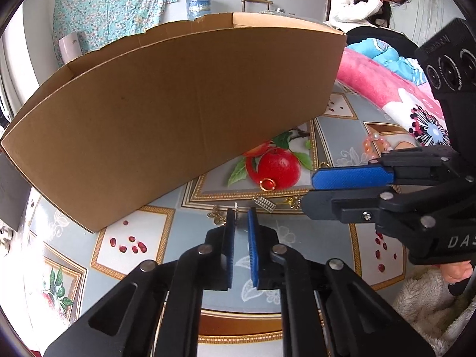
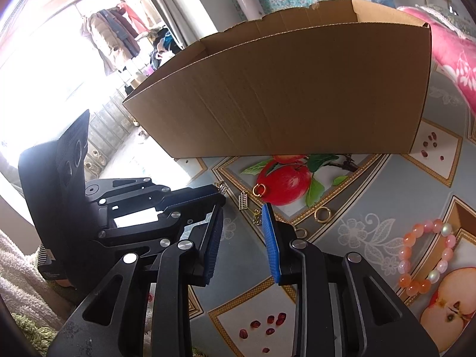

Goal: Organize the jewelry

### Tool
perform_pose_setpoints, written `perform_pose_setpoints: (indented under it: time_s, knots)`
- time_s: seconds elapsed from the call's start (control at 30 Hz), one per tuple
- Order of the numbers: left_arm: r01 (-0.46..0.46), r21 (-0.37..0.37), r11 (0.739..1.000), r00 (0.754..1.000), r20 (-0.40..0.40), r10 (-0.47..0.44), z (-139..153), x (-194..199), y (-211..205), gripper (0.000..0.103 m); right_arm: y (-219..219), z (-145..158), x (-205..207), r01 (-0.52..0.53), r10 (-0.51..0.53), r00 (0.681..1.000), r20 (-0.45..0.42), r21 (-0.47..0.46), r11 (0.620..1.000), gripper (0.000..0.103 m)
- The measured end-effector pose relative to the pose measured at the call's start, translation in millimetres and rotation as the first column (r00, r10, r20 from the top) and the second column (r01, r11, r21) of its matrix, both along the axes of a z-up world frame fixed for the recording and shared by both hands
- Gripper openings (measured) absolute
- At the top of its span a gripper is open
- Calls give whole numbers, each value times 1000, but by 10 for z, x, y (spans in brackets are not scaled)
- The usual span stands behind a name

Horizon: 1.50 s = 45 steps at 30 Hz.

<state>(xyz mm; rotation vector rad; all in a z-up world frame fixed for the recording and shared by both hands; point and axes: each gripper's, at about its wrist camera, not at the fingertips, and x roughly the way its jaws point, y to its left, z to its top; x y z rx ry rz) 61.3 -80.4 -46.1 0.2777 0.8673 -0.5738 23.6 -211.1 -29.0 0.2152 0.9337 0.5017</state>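
**Early going: most of the jewelry is still on the table**

You look to be near the start. The cardboard box [image 1: 178,113] stands open at the back of the patterned tablecloth [image 1: 297,247], and neither view shows its floor, so you cannot tell whether anything has gone in yet. What is plain is how much lies outside it.

Your left gripper [image 1: 241,217] has its pads drawn almost together at the near edge of the apple print. A thin pale piece [image 1: 236,208] stands just at the tips, with a small gold charm [image 1: 216,217] beside them; whether the pads actually pinch the pale piece is too fine to tell.

Your right gripper [image 2: 242,223] hangs over the cloth with its fingers partly apart and nothing between them.

Left to gather:
- the gold ring with a red stone [image 1: 267,184] on the printed apple
- the little abacus charm [image 1: 265,204]
- a gold chain piece [image 1: 293,202]
- a plain gold ring [image 2: 322,214]
- the pink bead bracelet [image 2: 428,261], well off to the right

Judging by this, nearly every piece has yet to reach the box.
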Motion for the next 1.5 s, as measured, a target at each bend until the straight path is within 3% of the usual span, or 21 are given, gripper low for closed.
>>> perform_pose_setpoints:
  time_s: [0.67,1.0,1.2,1.43,1.5]
  knots:
    - [-51,-21,998,999,-13,51,35,-96,192,2,149,61,5,-10,10,1000,16,-37,999,27]
    - [-107,-62,992,994,-36,105,-20,-176,417,2,441,-23,209,-54,53,999,-7,-171,984,14]
    - [-104,-76,992,994,-33,102,-25,-199,453,2,611,-56,252,-61,71,997,20,-322,945,14]
    - [-101,-92,991,995,-35,98,-34,-205,500,2,760,-124,259,-76,90,996,17,-392,917,13]
    - [-99,-93,991,995,-32,96,-35,-209,499,2,772,-128,261,-76,90,996,16,-399,914,4]
